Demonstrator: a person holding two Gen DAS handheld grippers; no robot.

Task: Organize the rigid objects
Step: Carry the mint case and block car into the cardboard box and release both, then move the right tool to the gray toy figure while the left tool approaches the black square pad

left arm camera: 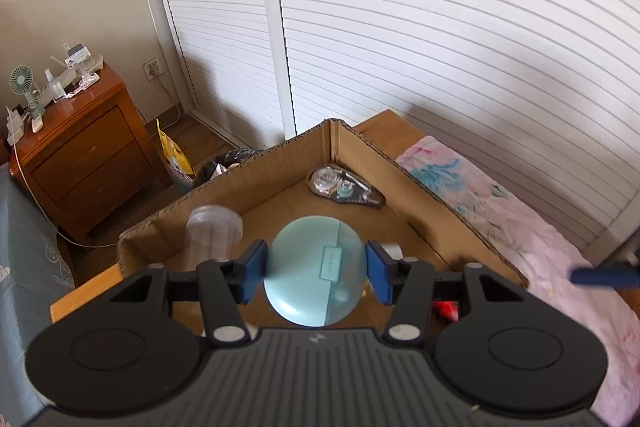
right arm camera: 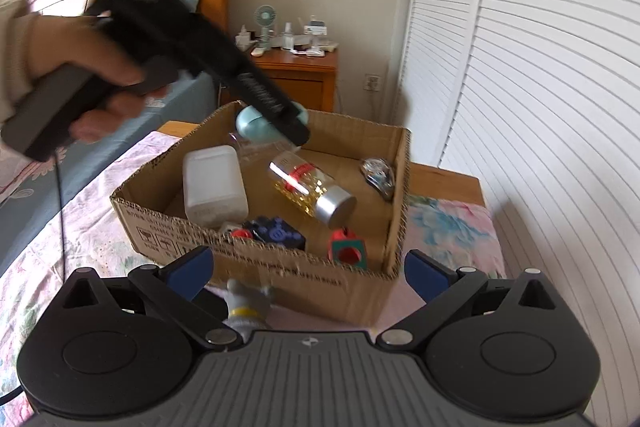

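My left gripper [left arm camera: 316, 269] is shut on a round light-blue earbud case [left arm camera: 316, 279], held over the open cardboard box [left arm camera: 280, 159]. In the right wrist view the left gripper [right arm camera: 280, 125] hovers with the case [right arm camera: 252, 123] above the box's far side [right arm camera: 352, 131]. The box holds a white plastic container [right arm camera: 214, 183], a clear bottle with a silver cap [right arm camera: 312, 189], a correction tape [right arm camera: 378, 173], a blue block [right arm camera: 276, 233] and a red-green cube [right arm camera: 348, 251]. My right gripper [right arm camera: 308, 271] is open and empty in front of the box. A grey figure [right arm camera: 248, 303] lies below it.
The box sits on a pink floral cloth [right arm camera: 80, 223] on a wooden surface [right arm camera: 444, 183]. White louvred doors [left arm camera: 440, 27] stand behind. A wooden nightstand [left arm camera: 80, 147] with a small fan is at the left, next to a yellow bag [left arm camera: 174, 155].
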